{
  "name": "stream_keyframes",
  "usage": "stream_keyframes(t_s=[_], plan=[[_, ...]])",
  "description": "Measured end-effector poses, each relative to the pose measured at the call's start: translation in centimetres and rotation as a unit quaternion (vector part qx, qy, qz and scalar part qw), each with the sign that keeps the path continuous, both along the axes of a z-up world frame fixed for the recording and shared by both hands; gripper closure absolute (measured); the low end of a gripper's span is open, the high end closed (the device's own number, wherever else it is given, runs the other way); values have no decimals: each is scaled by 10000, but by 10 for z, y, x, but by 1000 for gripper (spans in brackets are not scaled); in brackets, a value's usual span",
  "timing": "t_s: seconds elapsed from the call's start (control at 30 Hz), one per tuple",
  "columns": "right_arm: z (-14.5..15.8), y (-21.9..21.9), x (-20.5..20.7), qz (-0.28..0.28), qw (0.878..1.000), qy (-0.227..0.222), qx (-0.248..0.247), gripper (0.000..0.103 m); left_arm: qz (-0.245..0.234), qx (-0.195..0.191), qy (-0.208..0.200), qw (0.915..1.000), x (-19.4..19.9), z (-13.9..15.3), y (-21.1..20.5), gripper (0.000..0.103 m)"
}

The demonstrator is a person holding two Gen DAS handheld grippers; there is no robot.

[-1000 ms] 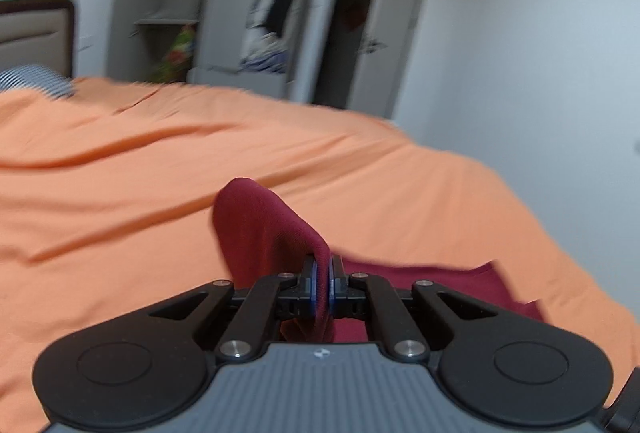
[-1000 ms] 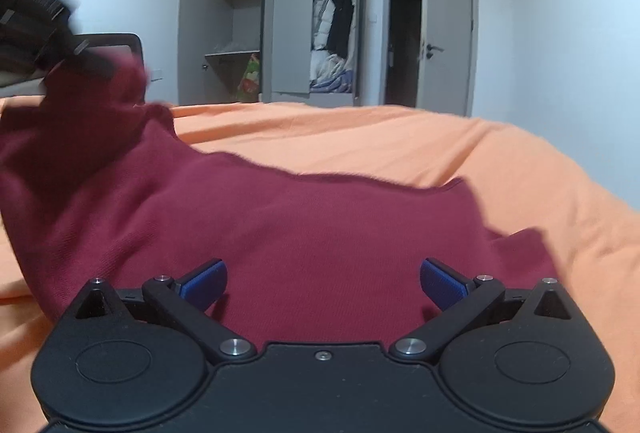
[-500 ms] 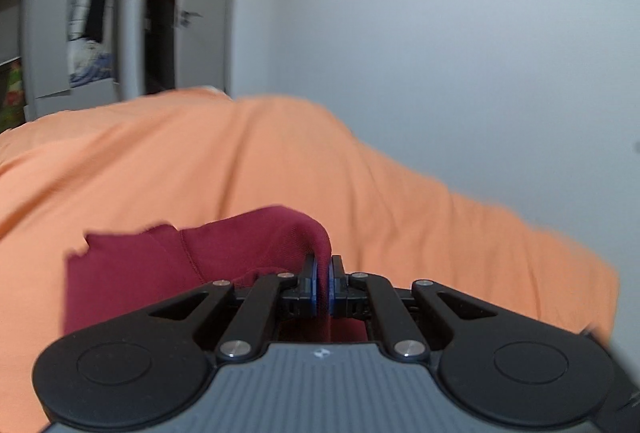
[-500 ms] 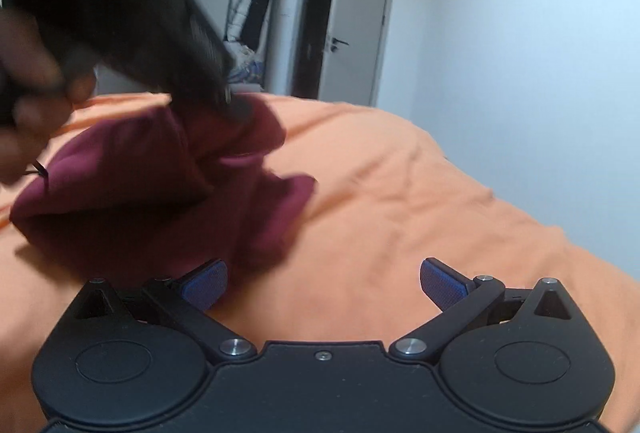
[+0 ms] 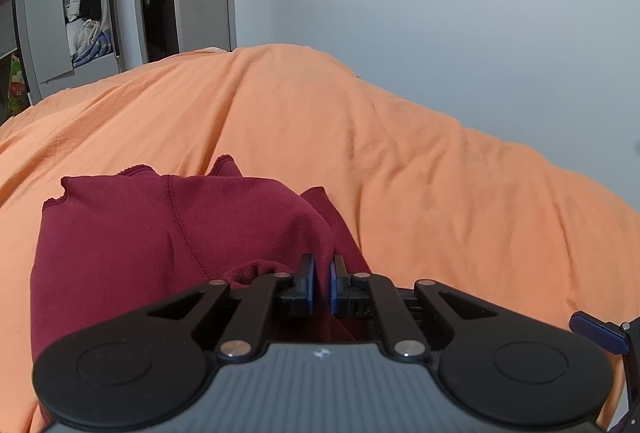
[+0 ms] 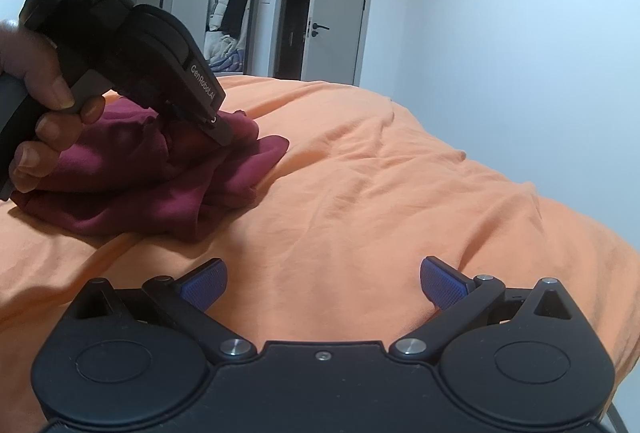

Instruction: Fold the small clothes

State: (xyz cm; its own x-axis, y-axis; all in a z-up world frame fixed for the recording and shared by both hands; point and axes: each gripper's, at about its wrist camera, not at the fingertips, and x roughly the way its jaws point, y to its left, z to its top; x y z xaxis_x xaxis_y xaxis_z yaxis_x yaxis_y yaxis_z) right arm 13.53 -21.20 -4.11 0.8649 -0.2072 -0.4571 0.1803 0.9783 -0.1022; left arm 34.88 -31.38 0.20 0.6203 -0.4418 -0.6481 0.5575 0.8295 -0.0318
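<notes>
- The left tool (image 5: 321,283) has its two blue-padded fingers (image 5: 307,285) pressed nearly together, pinching a fold of the dark red garment (image 5: 160,233) between them.
- From the left wrist view, the garment drapes away from the pinch and spreads to the left over the orange bed cover (image 5: 400,153); a stitched seam runs down the cloth and a frilled hem shows along its far edge.
- From the right wrist view, the same garment (image 6: 132,185) lies bunched in a rumpled heap on the bed, with one corner of cloth sticking out toward the bed's far edge.
- In that view the left tool (image 6: 222,137) comes down onto the top of the heap, and a person's hand (image 6: 36,105) wraps the grip of the tool, thumb and fingers curled round it.
- The right tool (image 6: 322,281) stands wide apart, its blue pads (image 6: 202,283) well separated, nothing between them, above bare orange cover (image 6: 360,193) and clear of the garment.
- A blue pad of the right tool (image 5: 596,329) peeks in at the right edge of the left wrist view.
- Beyond the far edge of the bed stands a grey wardrobe (image 6: 232,1) with its doors open and clothes hanging and piled inside, and beside it an open room door (image 6: 340,5) against a pale wall.
</notes>
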Motion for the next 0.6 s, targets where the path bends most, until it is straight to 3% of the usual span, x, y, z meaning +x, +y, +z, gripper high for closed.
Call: stream_keyframes(t_s=[0.1, 0.13, 0.2, 0.27, 0.43, 0.6], plan=[[0, 8, -3, -29, 10000, 6, -21, 0, 16, -17, 12, 10000, -1, 1, -1, 92], [0, 8, -6, -51, 10000, 8, -15, 0, 14, -24, 35, 10000, -1, 2, -1, 85], [-1, 8, -7, -114, 9999, 13, 16, 0, -25, -106, 101, 9999, 1, 2, -1, 69], [-1, 15, -12, -185, 9998, 22, 37, 0, -70, -271, 155, 9995, 0, 4, 1, 42], [0, 16, -25, -321, 9994, 37, 111, 0, -5, -530, -31, 9986, -12, 20, 16, 8], [6, 24, -33, -394, 9987, -10, 325, 0, 213, -718, -240, 9969, -22, 42, 50, 1]])
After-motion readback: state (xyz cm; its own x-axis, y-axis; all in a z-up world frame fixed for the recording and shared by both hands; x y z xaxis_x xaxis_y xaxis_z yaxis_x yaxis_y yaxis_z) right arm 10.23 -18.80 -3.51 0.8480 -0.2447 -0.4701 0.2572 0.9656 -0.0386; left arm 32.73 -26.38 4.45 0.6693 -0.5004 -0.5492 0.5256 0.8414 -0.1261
